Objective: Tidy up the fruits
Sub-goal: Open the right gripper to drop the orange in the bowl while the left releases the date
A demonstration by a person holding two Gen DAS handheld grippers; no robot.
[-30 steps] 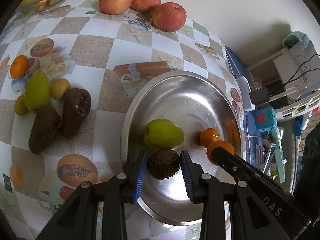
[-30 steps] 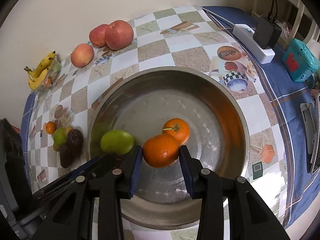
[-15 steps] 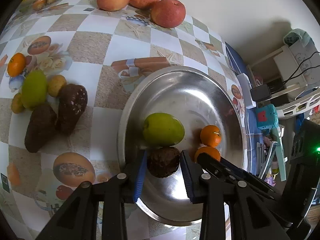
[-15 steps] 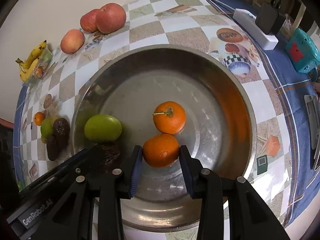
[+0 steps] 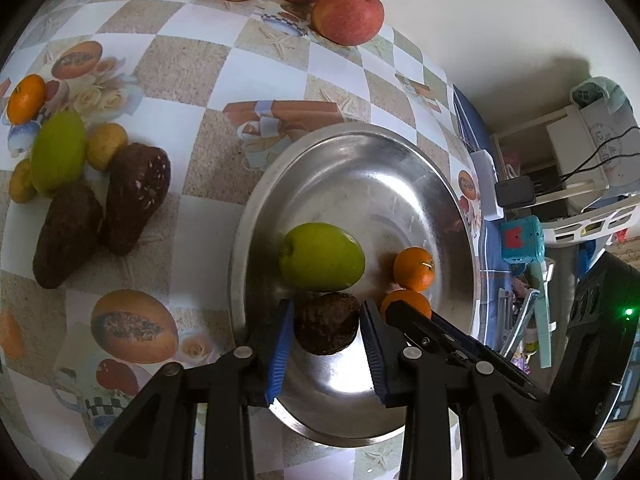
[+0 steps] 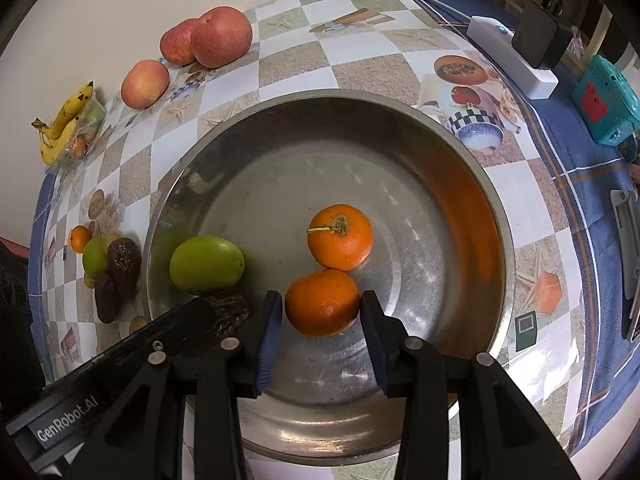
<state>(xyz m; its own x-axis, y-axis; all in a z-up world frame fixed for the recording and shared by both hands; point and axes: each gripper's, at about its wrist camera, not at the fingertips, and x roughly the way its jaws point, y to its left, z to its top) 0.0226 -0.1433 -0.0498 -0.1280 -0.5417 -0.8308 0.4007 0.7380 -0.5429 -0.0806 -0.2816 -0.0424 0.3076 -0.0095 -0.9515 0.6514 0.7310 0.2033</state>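
Observation:
A steel bowl (image 5: 360, 152) (image 6: 460, 160) sits on the checkered table. In it lie a green fruit (image 5: 321, 257) (image 6: 206, 259) and an orange with a stem (image 5: 413, 269) (image 6: 340, 237). My left gripper (image 5: 327, 330) is low in the bowl, jaws around a dark brown fruit (image 5: 326, 323) (image 6: 228, 312) that touches both pads. My right gripper (image 6: 322, 304) is low in the bowl beside it, jaws around a second orange (image 6: 322, 302) (image 5: 404, 304), with a thin gap showing at each pad.
On the table left of the bowl lie two dark fruits (image 5: 104, 208), a green fruit (image 5: 58, 152), small yellow fruits and an orange (image 5: 26, 98). Three apples (image 6: 200, 44) and bananas (image 6: 64, 124) lie by the wall. A power strip (image 6: 512, 56) and teal box (image 6: 604, 100) lie right.
Both grippers have come down into the bowl with their fruits. The right jaws have spread slightly around the orange.

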